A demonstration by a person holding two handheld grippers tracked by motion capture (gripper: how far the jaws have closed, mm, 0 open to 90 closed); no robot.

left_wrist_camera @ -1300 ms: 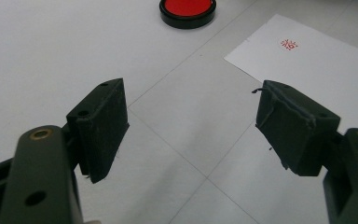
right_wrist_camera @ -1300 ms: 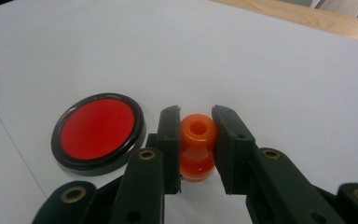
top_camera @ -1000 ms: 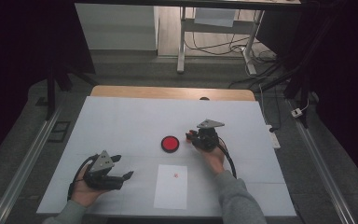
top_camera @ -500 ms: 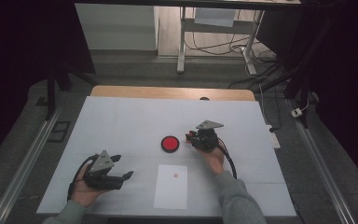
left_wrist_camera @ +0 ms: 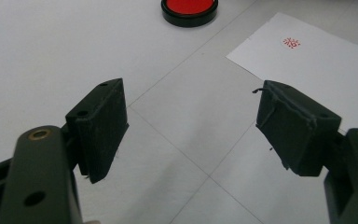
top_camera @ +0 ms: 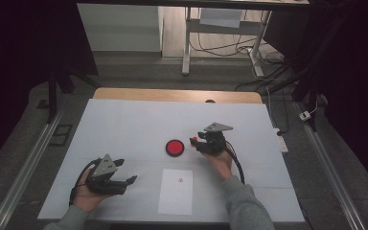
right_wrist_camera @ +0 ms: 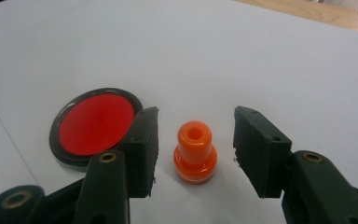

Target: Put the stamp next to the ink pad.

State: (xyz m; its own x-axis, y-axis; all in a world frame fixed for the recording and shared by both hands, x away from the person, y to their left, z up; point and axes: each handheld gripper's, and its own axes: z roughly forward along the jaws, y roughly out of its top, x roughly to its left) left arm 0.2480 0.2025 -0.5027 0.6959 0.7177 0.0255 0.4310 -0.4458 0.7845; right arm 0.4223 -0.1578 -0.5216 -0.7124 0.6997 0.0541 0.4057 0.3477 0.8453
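Right gripper (right_wrist_camera: 193, 156): jaws have just been opening and now stand spread, with an orange stamp (right_wrist_camera: 194, 151) upright on the table between them. Neither pad touches the stamp; a gap shows on each side of it. The stamp has a wide round base, a narrower neck and a hollow top.

Landmark: the red ink pad (right_wrist_camera: 95, 124), a round red disc in a dark rim, lying flat on the white table cover (right_wrist_camera: 261, 56). In the right gripper view the stamp stands just beside the ink pad, apart from it, with one jaw between the two. In the high view the right gripper (top_camera: 197, 142) sits just to the right of the ink pad (top_camera: 175, 147), and the stamp reads as a small orange spot at the jaw tips.

Left gripper (left_wrist_camera: 191, 135): jaws spread wide, nothing between them, bare table cover below. In the high view the left gripper (top_camera: 127, 178) rests in the person's hand, well apart from the ink pad, toward the near left of it.

A sheet of white paper (top_camera: 175, 190) lies flat on the near side of the ink pad, close to it but not touching. It bears one small red stamped mark (left_wrist_camera: 291, 42) near its far end.
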